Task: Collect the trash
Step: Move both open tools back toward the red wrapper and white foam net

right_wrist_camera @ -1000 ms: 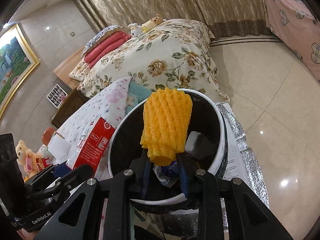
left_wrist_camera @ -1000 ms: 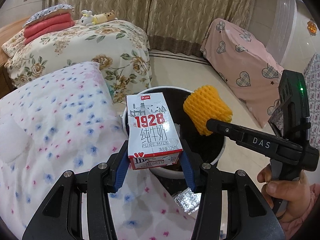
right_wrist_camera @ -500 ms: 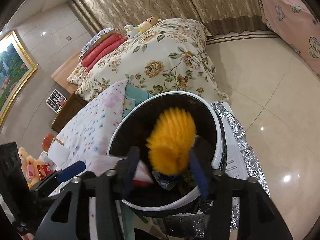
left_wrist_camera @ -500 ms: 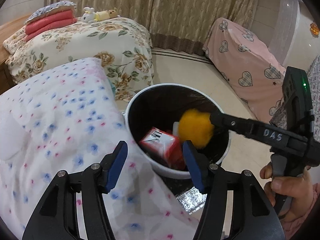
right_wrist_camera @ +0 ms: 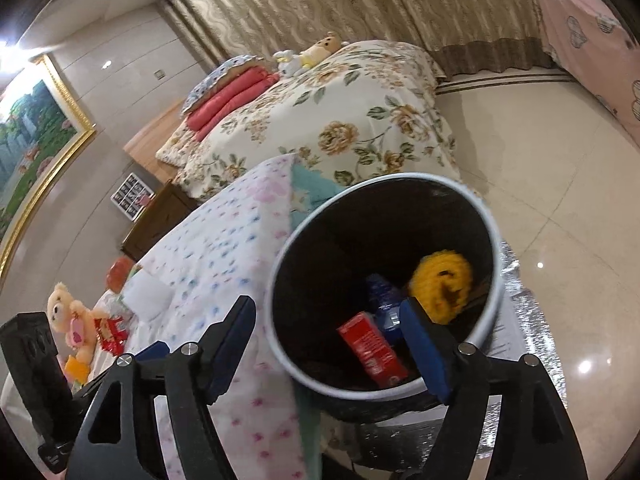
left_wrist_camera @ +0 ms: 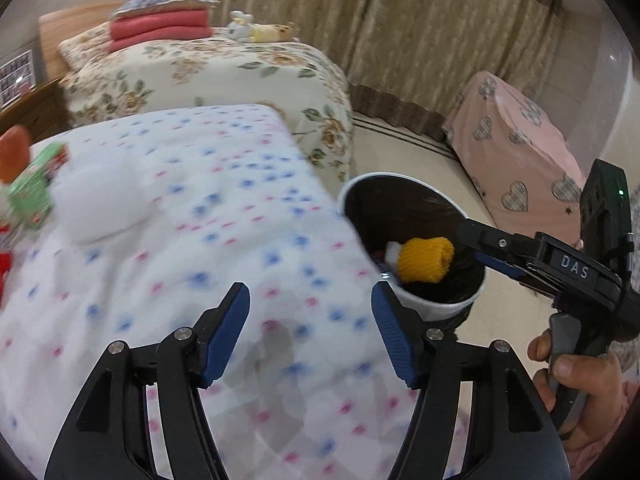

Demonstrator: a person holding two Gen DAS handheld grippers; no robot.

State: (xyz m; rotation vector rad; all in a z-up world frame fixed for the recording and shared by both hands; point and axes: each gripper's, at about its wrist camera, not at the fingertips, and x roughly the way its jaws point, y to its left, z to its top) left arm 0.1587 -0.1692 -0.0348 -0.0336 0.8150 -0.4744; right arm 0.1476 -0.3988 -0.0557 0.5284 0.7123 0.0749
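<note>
The white-rimmed black trash bin stands beside the dotted bedspread. Inside it lie the red milk carton, the yellow foam net and a blue packet. My right gripper hovers over the bin's near rim. Its jaws are opening and nothing is between them. My left gripper hangs over the bedspread, left of the bin. Its jaws are also opening and hold nothing. In the left wrist view the foam net shows in the bin, under the right gripper.
A white pad, a green packet and a teddy bear lie further along the bedspread. A floral bed lies behind. A pink heart-print cover is at the right. Silver foil lies under the bin.
Both grippers have let go. The milk carton and the foam net dropped into the bin. My left gripper swung left over the bedspread, and both pairs of jaws widened.
</note>
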